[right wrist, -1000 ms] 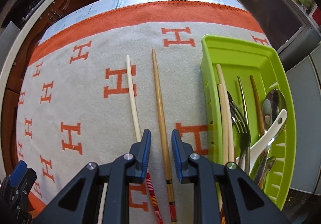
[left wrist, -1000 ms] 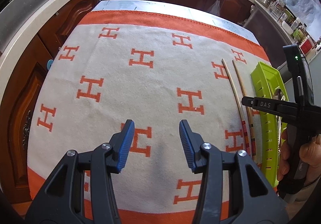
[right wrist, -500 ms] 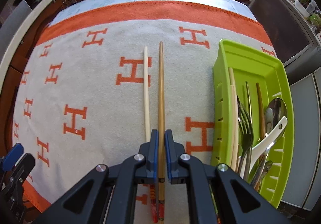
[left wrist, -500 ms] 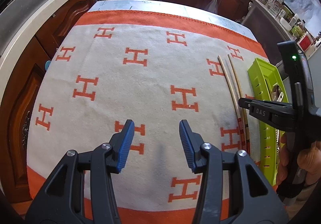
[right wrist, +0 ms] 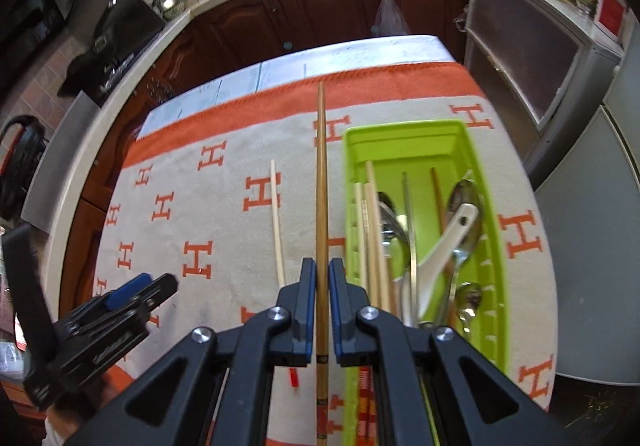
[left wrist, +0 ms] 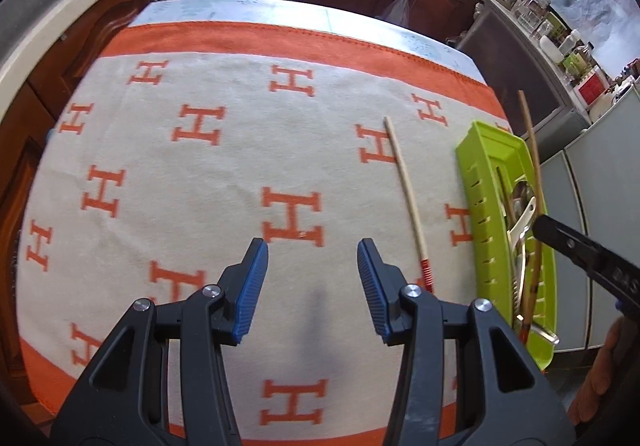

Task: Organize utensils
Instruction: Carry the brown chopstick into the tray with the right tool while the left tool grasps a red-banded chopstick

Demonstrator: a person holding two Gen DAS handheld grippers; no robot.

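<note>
My right gripper [right wrist: 322, 286] is shut on a brown chopstick [right wrist: 321, 182] and holds it lifted above the cloth, just left of the green utensil tray [right wrist: 404, 134]. The same chopstick [left wrist: 530, 150] shows raised over the tray [left wrist: 480, 174] in the left wrist view. A pale chopstick with a red end [left wrist: 406, 190] lies on the cloth left of the tray; it also shows in the right wrist view [right wrist: 276, 214]. The tray holds chopsticks, forks, metal spoons and a white spoon [right wrist: 444, 242]. My left gripper [left wrist: 312, 286] is open and empty above the cloth.
A cream cloth with orange H marks [left wrist: 200, 166] covers the table. Dark wooden cabinets [right wrist: 320, 6] and a counter stand behind. A grey cabinet [right wrist: 532, 62] stands to the right of the table.
My right gripper closed on the brown chopstick and lifted it off the cloth toward the tray. The pale chopstick stayed put. My left gripper stayed open.
</note>
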